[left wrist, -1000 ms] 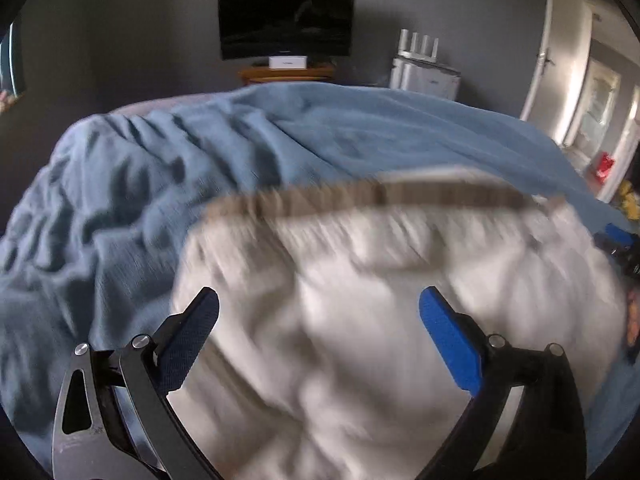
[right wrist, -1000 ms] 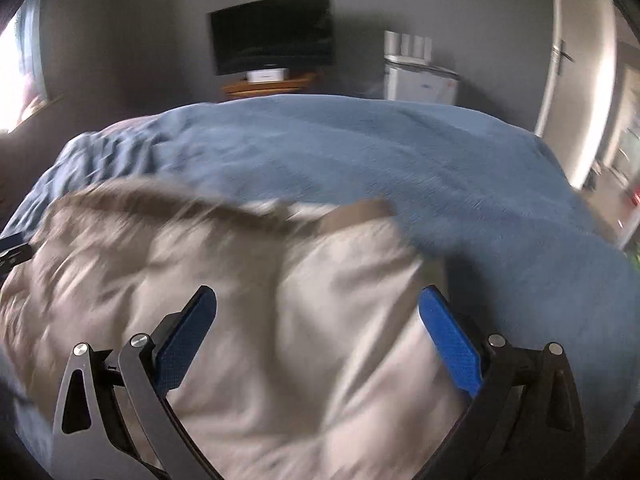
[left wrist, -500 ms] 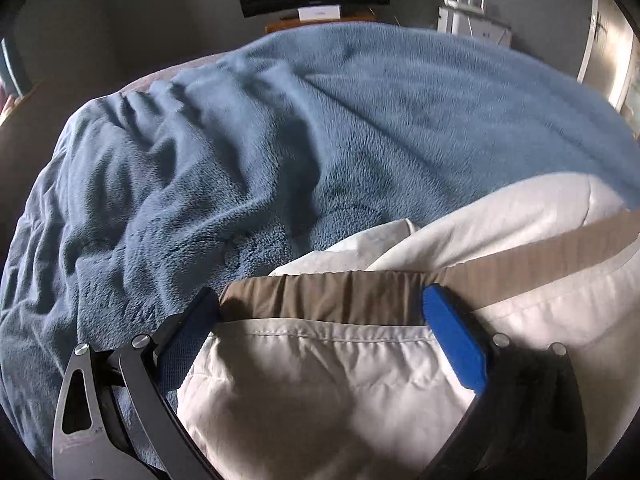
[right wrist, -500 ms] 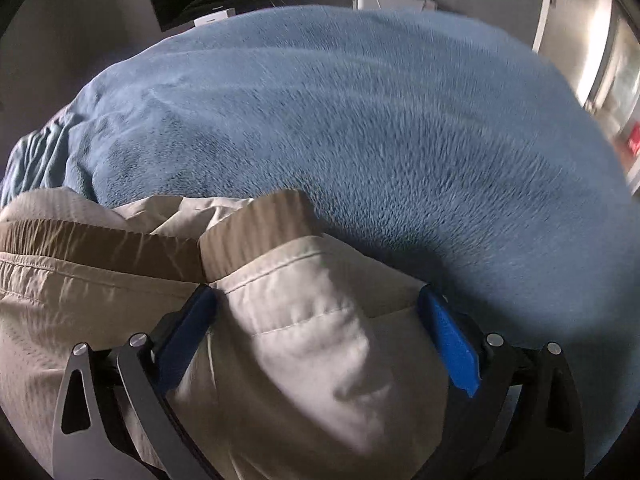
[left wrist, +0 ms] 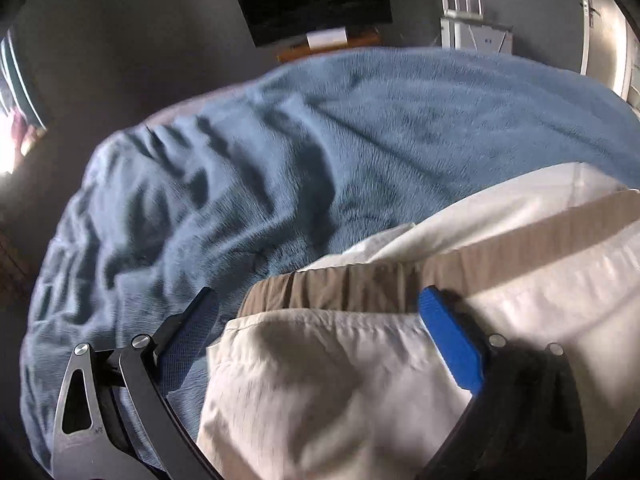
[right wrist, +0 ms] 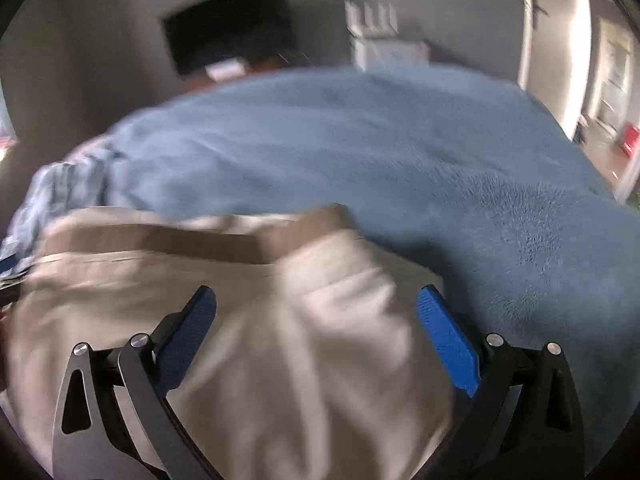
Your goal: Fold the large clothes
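Here, creased cream trousers (left wrist: 320, 380), brown ribbed waistband (left wrist: 360, 288), fuzzy blue blanket (left wrist: 280, 168).

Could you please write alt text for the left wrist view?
The left gripper, fingers wide apart, hangs over the brown waistband corner of cream trousers lying on a rumpled blue blanket. A dark television stands against the grey wall behind.

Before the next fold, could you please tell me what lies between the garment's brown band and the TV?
Only the rumpled blue blanket lies between the brown band and the TV, as the left wrist view shows.
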`<state>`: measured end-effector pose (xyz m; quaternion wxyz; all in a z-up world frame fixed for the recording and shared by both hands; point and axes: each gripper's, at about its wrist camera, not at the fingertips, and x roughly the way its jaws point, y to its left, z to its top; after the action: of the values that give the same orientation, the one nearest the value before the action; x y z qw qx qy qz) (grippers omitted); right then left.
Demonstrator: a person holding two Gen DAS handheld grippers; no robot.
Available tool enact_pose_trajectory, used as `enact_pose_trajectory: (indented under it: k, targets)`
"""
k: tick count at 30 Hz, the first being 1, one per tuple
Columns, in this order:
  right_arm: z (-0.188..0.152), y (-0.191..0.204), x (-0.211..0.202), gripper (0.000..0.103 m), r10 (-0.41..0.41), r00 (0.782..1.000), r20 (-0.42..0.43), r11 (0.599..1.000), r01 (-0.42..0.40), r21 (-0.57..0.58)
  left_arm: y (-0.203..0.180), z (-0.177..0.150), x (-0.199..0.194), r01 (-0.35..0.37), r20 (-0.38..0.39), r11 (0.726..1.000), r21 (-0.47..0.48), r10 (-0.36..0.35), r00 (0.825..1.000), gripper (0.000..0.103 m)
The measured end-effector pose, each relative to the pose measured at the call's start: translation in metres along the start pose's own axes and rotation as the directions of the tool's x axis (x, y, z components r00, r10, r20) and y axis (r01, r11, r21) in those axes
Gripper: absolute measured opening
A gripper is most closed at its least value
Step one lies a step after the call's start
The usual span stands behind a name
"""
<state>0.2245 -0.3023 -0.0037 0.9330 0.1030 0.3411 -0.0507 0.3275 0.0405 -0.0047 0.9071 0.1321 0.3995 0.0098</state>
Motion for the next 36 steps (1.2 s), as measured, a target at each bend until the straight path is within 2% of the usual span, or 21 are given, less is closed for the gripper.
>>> enact_pose_trajectory:
  k: [2,3,5,6,7,9,10,13,17,20,21,24,26,27,28,29,34,36]
  targets:
    - [-0.01,0.022,-0.023,0.096,0.075,0.996,0.043,0.995,-0.073,-0.061,-0.004,0.0,-0.016,0.018,0.041,1.0,-0.006,-0.018,0.999,0.096]
    - [-0.014,0.034,-0.029,0.096,0.104,0.994,0.041,0.99,-0.099,-0.104,-0.008,-0.002,-0.029,0.053,0.069,0.999,-0.014,-0.052,0.996,0.097]
    - [-0.025,0.064,-0.03,0.096,0.131,0.991,-0.004,0.97,-0.129,-0.206,-0.015,-0.006,-0.043,0.164,0.092,0.986,-0.034,-0.16,0.983,0.097]
    - [-0.031,0.071,-0.03,0.096,0.136,0.99,-0.023,0.963,-0.138,-0.232,-0.022,-0.009,-0.045,0.249,0.075,0.968,-0.035,-0.246,0.966,0.097]
    - [-0.037,0.077,-0.028,0.096,0.129,0.991,-0.046,0.958,-0.136,-0.251,-0.028,-0.012,-0.042,0.278,0.042,0.96,-0.029,-0.277,0.96,0.098]
    - [-0.046,0.075,-0.026,0.096,0.127,0.989,-0.076,0.961,-0.141,-0.238,-0.037,-0.022,-0.027,0.262,-0.048,0.965,0.005,-0.261,0.964,0.098]
    - [-0.049,0.07,-0.025,0.096,0.129,0.987,-0.093,0.964,-0.147,-0.221,-0.035,-0.024,-0.021,0.254,-0.063,0.967,0.005,-0.253,0.965,0.098]
    - [-0.071,0.042,-0.025,0.096,0.142,0.979,-0.15,0.974,-0.165,-0.153,-0.007,-0.025,-0.007,0.208,-0.068,0.976,-0.058,-0.212,0.975,0.098]
    - [-0.104,0.019,-0.044,0.096,0.111,0.974,-0.195,0.97,-0.149,-0.19,0.024,-0.033,0.001,0.219,-0.088,0.967,-0.132,-0.232,0.969,0.098]
    - [-0.111,0.006,-0.055,0.096,0.097,0.973,-0.212,0.978,-0.132,-0.158,0.038,-0.037,-0.015,0.229,-0.045,0.958,-0.171,-0.24,0.97,0.094]
    - [-0.11,0.005,-0.061,0.096,0.088,0.977,-0.194,0.981,-0.119,-0.154,0.038,-0.044,-0.032,0.249,-0.01,0.955,-0.16,-0.254,0.967,0.094]
    - [-0.11,0.008,-0.073,0.096,0.128,0.981,-0.144,0.983,-0.145,-0.116,0.027,-0.071,-0.073,0.354,0.043,0.933,-0.067,-0.352,0.935,0.095]
    - [-0.11,0.012,-0.076,0.096,0.13,0.982,-0.14,0.981,-0.148,-0.125,0.015,-0.093,-0.085,0.374,-0.002,0.927,0.008,-0.374,0.927,0.096]
    - [-0.11,0.013,-0.074,0.096,0.119,0.981,-0.154,0.981,-0.14,-0.137,0.007,-0.109,-0.086,0.378,-0.061,0.925,0.046,-0.375,0.925,0.096]
    - [-0.115,0.014,-0.069,0.096,0.092,0.98,-0.179,0.98,-0.121,-0.159,0.004,-0.123,-0.083,0.376,-0.112,0.925,0.061,-0.368,0.923,0.097]
    - [-0.116,0.014,-0.067,0.096,0.089,0.979,-0.185,0.978,-0.12,-0.169,0.005,-0.132,-0.082,0.378,-0.131,0.923,0.065,-0.368,0.921,0.097]
    - [-0.124,0.004,-0.072,0.096,0.056,0.974,-0.221,0.984,-0.092,-0.155,0.006,-0.17,-0.081,0.363,-0.2,0.926,0.106,-0.338,0.92,0.097]
    - [-0.124,0.002,-0.073,0.096,0.054,0.975,-0.215,0.984,-0.088,-0.156,0.008,-0.17,-0.083,0.36,-0.176,0.927,0.11,-0.338,0.924,0.097]
